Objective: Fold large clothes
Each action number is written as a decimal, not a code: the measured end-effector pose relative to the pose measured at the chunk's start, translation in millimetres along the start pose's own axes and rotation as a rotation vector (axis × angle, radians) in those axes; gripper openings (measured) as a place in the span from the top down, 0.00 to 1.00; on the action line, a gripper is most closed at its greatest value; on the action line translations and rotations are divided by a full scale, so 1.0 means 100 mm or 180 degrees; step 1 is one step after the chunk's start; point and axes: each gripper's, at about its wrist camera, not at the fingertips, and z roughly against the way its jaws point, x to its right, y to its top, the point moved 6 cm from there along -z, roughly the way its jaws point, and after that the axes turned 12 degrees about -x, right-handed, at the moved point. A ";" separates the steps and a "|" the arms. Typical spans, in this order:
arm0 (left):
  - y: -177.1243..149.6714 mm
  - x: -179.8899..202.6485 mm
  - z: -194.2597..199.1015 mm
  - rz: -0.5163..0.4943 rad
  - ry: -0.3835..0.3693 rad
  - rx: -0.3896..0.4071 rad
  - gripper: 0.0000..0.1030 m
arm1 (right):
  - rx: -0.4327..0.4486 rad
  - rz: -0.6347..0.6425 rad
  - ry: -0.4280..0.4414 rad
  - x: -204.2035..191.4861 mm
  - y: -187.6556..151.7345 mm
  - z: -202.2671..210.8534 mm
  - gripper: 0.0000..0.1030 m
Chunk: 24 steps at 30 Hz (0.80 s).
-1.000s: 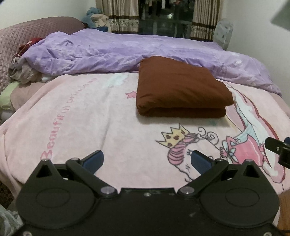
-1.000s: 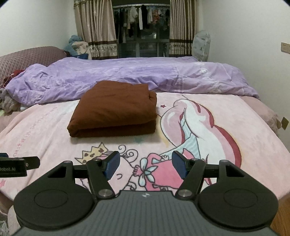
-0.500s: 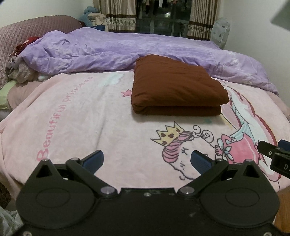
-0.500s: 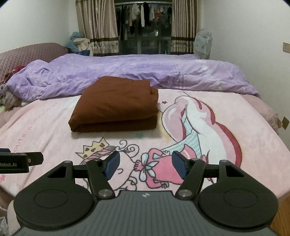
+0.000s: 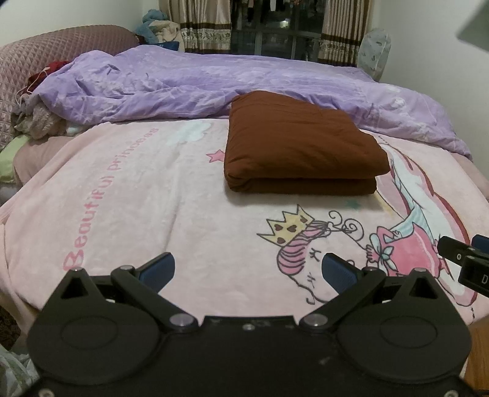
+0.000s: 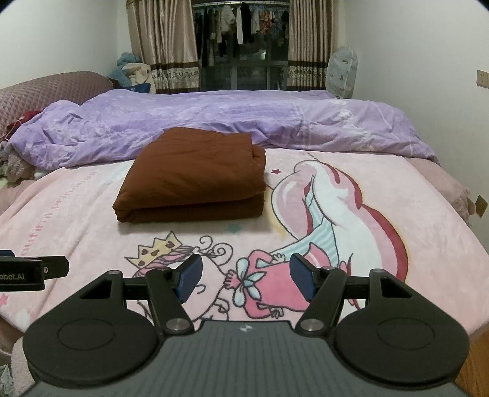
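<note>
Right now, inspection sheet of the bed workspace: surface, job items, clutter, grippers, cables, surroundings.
Surface: pink blanket with cartoon print, spread over the bed.
Job's things: brown garment folded into a neat stack, lying on the blanket, touched by neither gripper.
Clutter: purple duvet bunched behind the garment; clothes pile at far left.
Grippers: left gripper open, empty; right gripper open, empty; both short of the garment.
Cables: nothing seen.
Surroundings: curtains, hanging clothes, covered fan, wall socket.

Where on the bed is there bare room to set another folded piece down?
Bare pink blanket lies left of the folded brown garment, up to the lettering, and in front of it. Behind, the purple duvet crowds the garment's far edge.
</note>
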 end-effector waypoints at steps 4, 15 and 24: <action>0.00 0.01 0.01 -0.0014 0.0000 0.0007 0.00 | 0.0000 -0.0002 -0.0002 0.00 0.00 0.00 0.25; 0.01 0.03 0.01 -0.0048 0.0004 0.0017 0.00 | -0.0010 -0.0009 -0.0003 0.02 0.00 -0.01 0.25; 0.01 0.02 0.02 -0.0049 0.0013 0.0018 0.00 | -0.0007 -0.0014 0.0001 0.04 0.00 -0.03 0.25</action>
